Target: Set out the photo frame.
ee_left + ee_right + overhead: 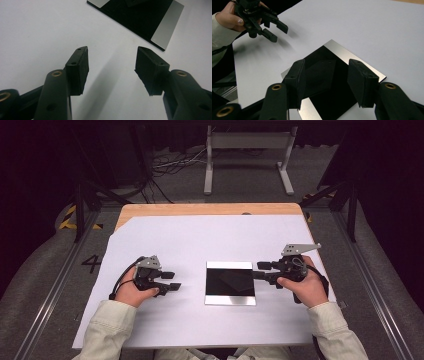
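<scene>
In the high view we hold the left gripper at centre left and the right gripper at centre right. Both have their jaws apart and empty. Between them a mirror plate lies flat on the white sheet, at the frame's centre. The right gripper hovers just at the plate's right edge.

Wooden table w/ white sheet covering most of top. Grey floor, yellow-black tape at left, a "4" mark nearby. Metal rails both sides. Grey metal stand behind table, cables beside it. Back is dark, maybe black curtains.
</scene>
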